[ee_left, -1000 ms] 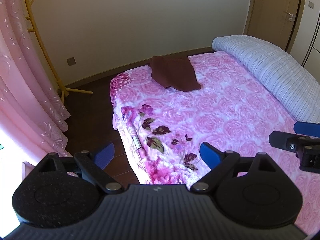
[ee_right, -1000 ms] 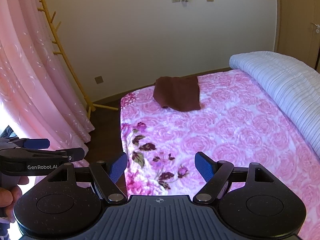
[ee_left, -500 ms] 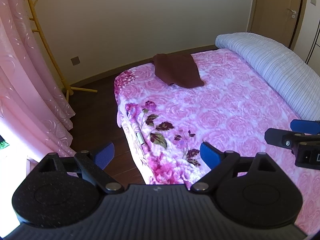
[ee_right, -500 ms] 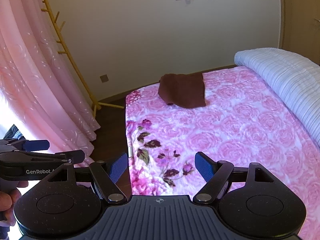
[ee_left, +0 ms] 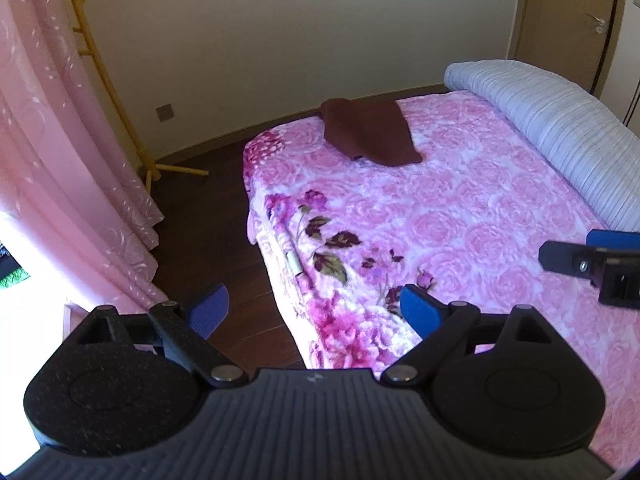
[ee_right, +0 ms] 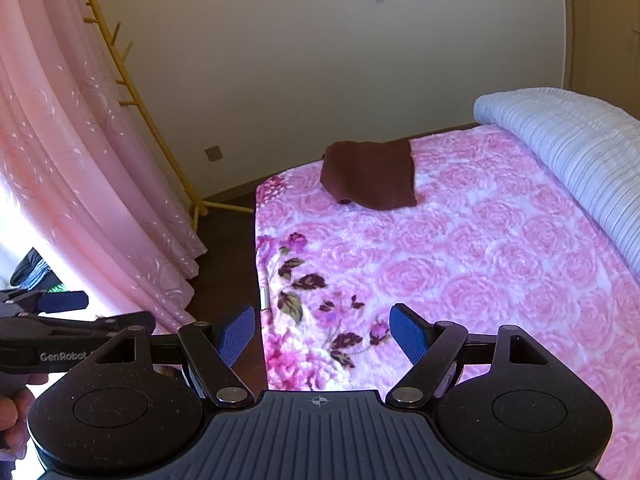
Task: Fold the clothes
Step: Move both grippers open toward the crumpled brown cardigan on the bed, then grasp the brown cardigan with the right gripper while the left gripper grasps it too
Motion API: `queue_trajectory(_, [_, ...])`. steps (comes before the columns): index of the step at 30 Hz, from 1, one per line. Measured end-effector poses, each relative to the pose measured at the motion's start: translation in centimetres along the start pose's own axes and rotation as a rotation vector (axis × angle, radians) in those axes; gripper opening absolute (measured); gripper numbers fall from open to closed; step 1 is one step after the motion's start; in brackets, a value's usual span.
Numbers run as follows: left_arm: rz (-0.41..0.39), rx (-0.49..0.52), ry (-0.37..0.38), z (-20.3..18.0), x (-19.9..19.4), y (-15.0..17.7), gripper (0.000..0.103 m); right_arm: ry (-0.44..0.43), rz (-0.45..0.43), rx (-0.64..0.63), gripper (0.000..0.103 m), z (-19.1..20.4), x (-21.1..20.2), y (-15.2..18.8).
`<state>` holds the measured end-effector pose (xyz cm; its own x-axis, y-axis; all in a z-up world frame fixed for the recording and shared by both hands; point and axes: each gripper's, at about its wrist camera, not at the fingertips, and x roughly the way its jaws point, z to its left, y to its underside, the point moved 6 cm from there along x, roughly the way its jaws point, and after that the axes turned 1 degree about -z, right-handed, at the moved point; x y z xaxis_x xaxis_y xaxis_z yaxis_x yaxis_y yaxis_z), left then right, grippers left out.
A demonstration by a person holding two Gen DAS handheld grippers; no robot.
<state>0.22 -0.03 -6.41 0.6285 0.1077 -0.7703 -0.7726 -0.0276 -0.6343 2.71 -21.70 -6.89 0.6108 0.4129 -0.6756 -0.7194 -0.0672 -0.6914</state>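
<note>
A dark brown garment (ee_left: 370,132) lies folded at the far corner of the bed, on a pink rose-patterned blanket (ee_left: 460,216). It also shows in the right wrist view (ee_right: 370,178). My left gripper (ee_left: 314,310) is open and empty, held above the near corner of the bed, far from the garment. My right gripper (ee_right: 322,330) is open and empty, also above the near corner. The right gripper shows at the right edge of the left wrist view (ee_left: 592,258). The left gripper shows at the left edge of the right wrist view (ee_right: 48,320).
A rolled white-grey striped quilt (ee_left: 560,128) lies along the bed's right side. Pink curtains (ee_right: 80,168) hang at the left with a yellow wooden coat stand (ee_right: 160,136) beside them. Dark wood floor (ee_left: 208,240) lies left of the bed. A door (ee_left: 572,20) stands at the back right.
Both grippers have shifted slightly left and back, so the bed and garment sit further right in view. Both stay open and empty.
</note>
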Motion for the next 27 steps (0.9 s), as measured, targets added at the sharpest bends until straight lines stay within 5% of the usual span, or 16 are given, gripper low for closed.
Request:
queue_trajectory(9, [0.007, -0.003, 0.016, 1.2, 2.8, -1.8, 0.091, 0.033, 0.000, 0.023, 0.078, -0.4, 1.2, -0.9])
queue_trajectory(20, [0.015, 0.166, 0.181, 1.2, 14.2, -10.4, 0.091, 0.235, 0.007, 0.178, 0.078, -4.7, 8.0, -5.5])
queue_trajectory(27, [-0.018, 0.338, 0.265, 4.1, 20.7, -17.1, 0.091, 0.299, 0.015, 0.249, 0.078, -3.7, 14.5, -10.8])
